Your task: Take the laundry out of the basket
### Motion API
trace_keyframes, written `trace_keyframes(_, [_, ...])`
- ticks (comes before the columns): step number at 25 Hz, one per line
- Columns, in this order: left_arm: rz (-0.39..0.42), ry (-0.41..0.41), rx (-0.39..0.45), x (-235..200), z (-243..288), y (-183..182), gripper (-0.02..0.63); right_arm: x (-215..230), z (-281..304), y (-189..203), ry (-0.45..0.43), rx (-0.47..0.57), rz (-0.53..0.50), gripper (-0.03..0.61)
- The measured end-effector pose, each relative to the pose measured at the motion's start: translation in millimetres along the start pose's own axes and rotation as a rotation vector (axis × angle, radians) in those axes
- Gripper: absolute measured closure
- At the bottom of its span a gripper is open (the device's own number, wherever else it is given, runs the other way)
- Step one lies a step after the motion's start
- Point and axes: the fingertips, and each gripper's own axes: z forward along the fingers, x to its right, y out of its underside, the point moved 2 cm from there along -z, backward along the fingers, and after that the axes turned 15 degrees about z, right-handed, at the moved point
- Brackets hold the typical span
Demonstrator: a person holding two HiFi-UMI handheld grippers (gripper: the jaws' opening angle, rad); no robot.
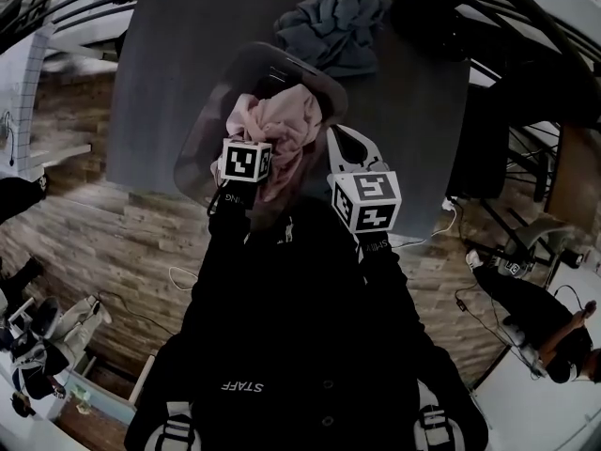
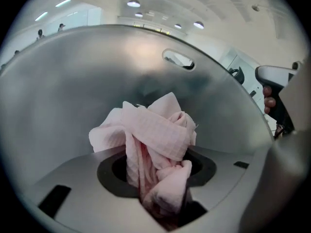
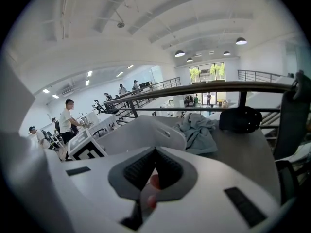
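A translucent grey basket (image 1: 200, 153) stands on the dark grey table (image 1: 160, 83) and holds pink laundry (image 1: 286, 125). My left gripper (image 2: 160, 198) is down inside the basket (image 2: 73, 81), its jaws shut on a bunched pink waffle cloth (image 2: 155, 130). Its marker cube (image 1: 246, 161) sits over the basket's near rim. My right gripper (image 1: 334, 134) hovers at the basket's right edge with its white jaws together and no cloth in them. In the right gripper view the right gripper (image 3: 154, 154) points past the basket (image 3: 141, 132) toward a grey-blue garment (image 3: 201, 132) lying on the table.
The grey-blue garment (image 1: 333, 22) lies beyond the basket at the table's far side, with a black round object (image 1: 423, 12) to its right. A metal railing (image 3: 204, 87) runs behind the table. Cables (image 1: 441, 228) and people (image 1: 540, 322) are on the floor around it.
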Motion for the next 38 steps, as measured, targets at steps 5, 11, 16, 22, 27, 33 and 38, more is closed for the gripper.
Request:
trace_keyframes(5, [0.014, -0.071, 0.086, 1, -40, -19, 0.393, -3, -14, -6, 0.007, 0.047, 0.002, 0.565])
trace_keyframes(11, [0.023, -0.122, 0.219, -1, -96, -38, 0.396, -19, -27, -14, 0.003, 0.094, -0.006, 0.565])
trace_keyframes(16, [0.042, -0.154, 0.340, 8, -144, -52, 0.396, -34, -44, -25, -0.011, 0.151, -0.025, 0.565])
trace_keyframes(22, [0.054, -0.193, 0.487, 21, -201, -69, 0.397, -52, -63, -38, -0.025, 0.213, -0.049, 0.565])
trace_keyframes(27, [0.071, -0.242, 0.611, 29, -241, -81, 0.399, -71, -79, -53, -0.058, 0.260, -0.068, 0.565])
trace_keyframes(33, [0.082, -0.300, 0.748, 33, -279, -95, 0.402, -100, -102, -78, -0.104, 0.340, -0.121, 0.565])
trace_keyframes(38, [0.092, -0.357, 0.836, 34, -307, -104, 0.403, -113, -114, -93, -0.122, 0.387, -0.137, 0.565])
